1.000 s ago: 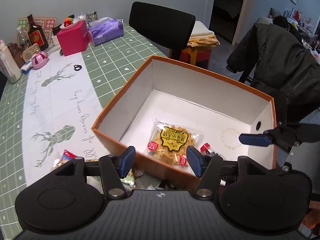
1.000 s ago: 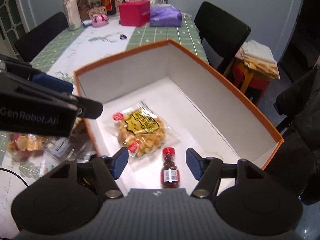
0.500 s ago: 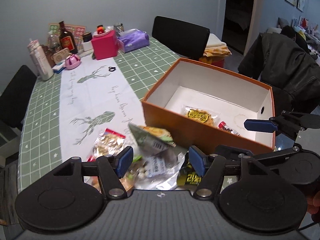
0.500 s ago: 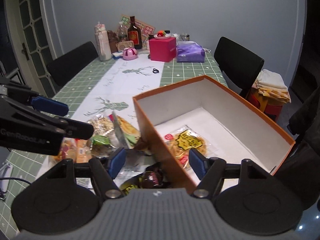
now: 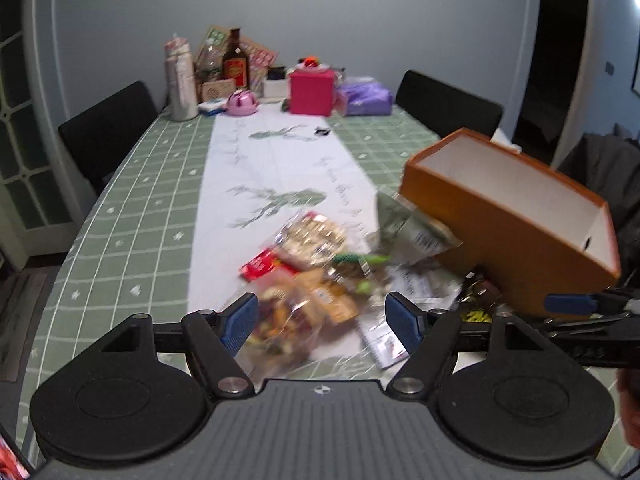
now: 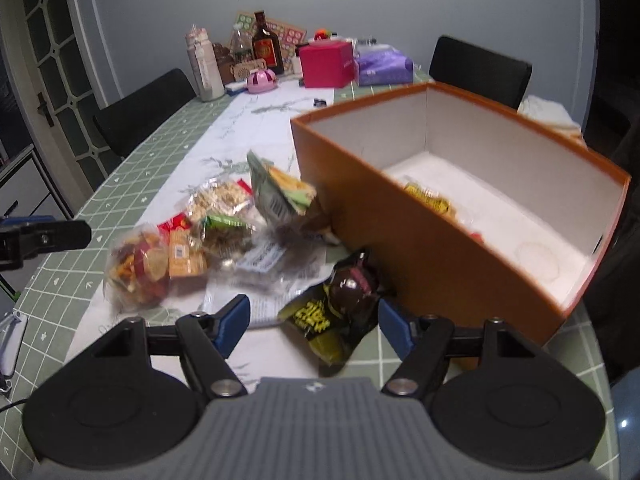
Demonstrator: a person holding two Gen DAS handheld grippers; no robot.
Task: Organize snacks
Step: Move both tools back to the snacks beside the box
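Note:
An orange box (image 6: 420, 248) with a white inside stands at the table's near right; it also shows in the left wrist view (image 5: 500, 232). A yellow snack bag (image 6: 428, 198) lies inside it. A pile of snack packets (image 6: 216, 236) lies left of the box, also in the left wrist view (image 5: 320, 276). A dark packet with yellow print (image 6: 340, 308) lies by the box's near corner. My left gripper (image 5: 322, 322) is open and empty, above the pile's near edge. My right gripper (image 6: 314, 322) is open and empty, just short of the dark packet.
The far end of the green checked table (image 5: 152, 208) holds a pink box (image 5: 312, 92), a purple tissue pack (image 5: 364, 98), bottles (image 5: 236, 64) and a pink round item (image 5: 242, 104). Black chairs (image 5: 108, 136) stand on both sides.
Both grippers have pulled back and away from the box, from over its inside to low over the table in front of the snack pile. Both stayed open.

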